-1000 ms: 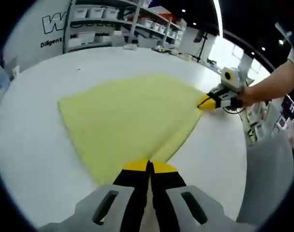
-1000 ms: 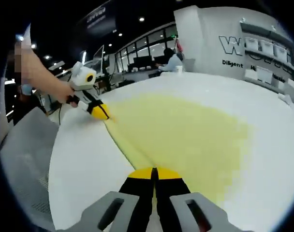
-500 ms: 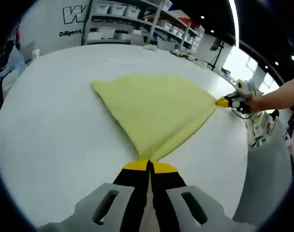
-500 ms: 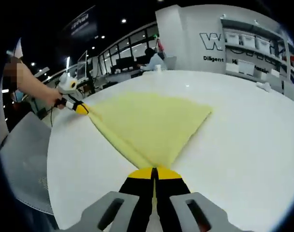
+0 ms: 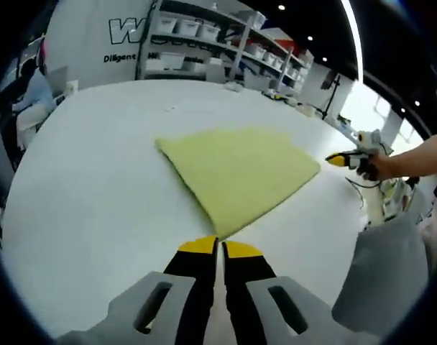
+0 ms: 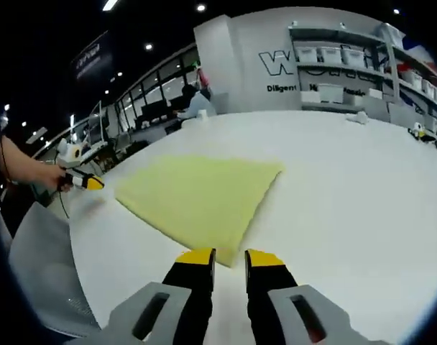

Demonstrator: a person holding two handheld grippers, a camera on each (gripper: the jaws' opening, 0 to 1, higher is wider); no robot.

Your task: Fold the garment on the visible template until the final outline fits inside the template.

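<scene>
Yellow cloth, the garment [image 5: 240, 169], is lying flat on the white round table [image 5: 89, 208] in the left gripper view, folded into a wedge whose near corner is pointing at the left gripper [image 5: 218, 248]. That corner is sitting just beyond the yellow tips, apart from them, and the jaws are standing nearly closed with only a thin slit between them, gripping nothing. At the right, the right gripper [image 5: 338, 159] is hovering just off the garment's far right corner, held by a person's hand [image 5: 380, 167]. Bare tabletop is spreading wide to the left of the cloth and behind it, up to shelves [image 5: 204, 50] with bins along the wall. A grey chair [image 5: 387, 280] is standing by the table's right edge.

In the right gripper view, the right gripper [image 6: 229, 257] is showing its jaws parted by a clear gap, empty, with the garment's [image 6: 197, 198] near corner lying just ahead of the tips. The left gripper [image 6: 89, 183] is pointing at the cloth's left corner, close beside it, held by a hand [image 6: 46, 175]. Open white table [image 6: 348, 194] is stretching to the right and beyond; its curved edge is running near the cloth's left side.
</scene>
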